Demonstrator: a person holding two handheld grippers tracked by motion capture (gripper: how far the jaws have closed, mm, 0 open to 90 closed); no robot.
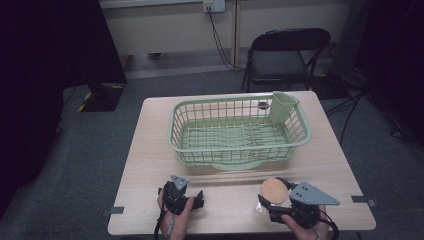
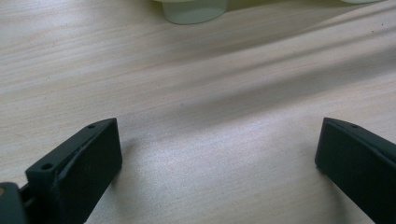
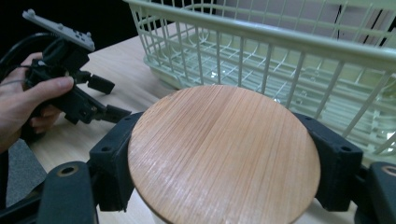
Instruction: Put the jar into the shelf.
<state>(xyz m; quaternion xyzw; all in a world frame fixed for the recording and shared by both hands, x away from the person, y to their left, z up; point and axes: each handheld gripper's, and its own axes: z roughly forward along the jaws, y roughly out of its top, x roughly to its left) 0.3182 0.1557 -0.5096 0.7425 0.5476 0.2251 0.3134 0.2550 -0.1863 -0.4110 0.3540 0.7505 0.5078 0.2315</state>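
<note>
Wooden table (image 1: 150,150) | basket (image 1: 239,131) unlabelled | right gripper (image 3: 219,154) clamps wooden disc (image 3: 224,154)

The table (image 1: 150,150) is pale beige wood with a fine straight grain running across it; the basket (image 1: 239,131) is a washed-out mint green all over, grid-pattern walls and a slatted bottom, and the little cup holder (image 1: 283,106) clipped in its corner is the same green; the round lid (image 3: 224,156) is warm light-brown wood with thin parallel grain lines; both grippers, left gripper (image 1: 184,197) and right gripper (image 1: 280,202), are matte black with black jaws, each topped by a grey three-cornered plate; floor (image 1: 90,165) is dull grey carpet; the folding chair (image 1: 285,55) behind is black with a grey seat.
</note>
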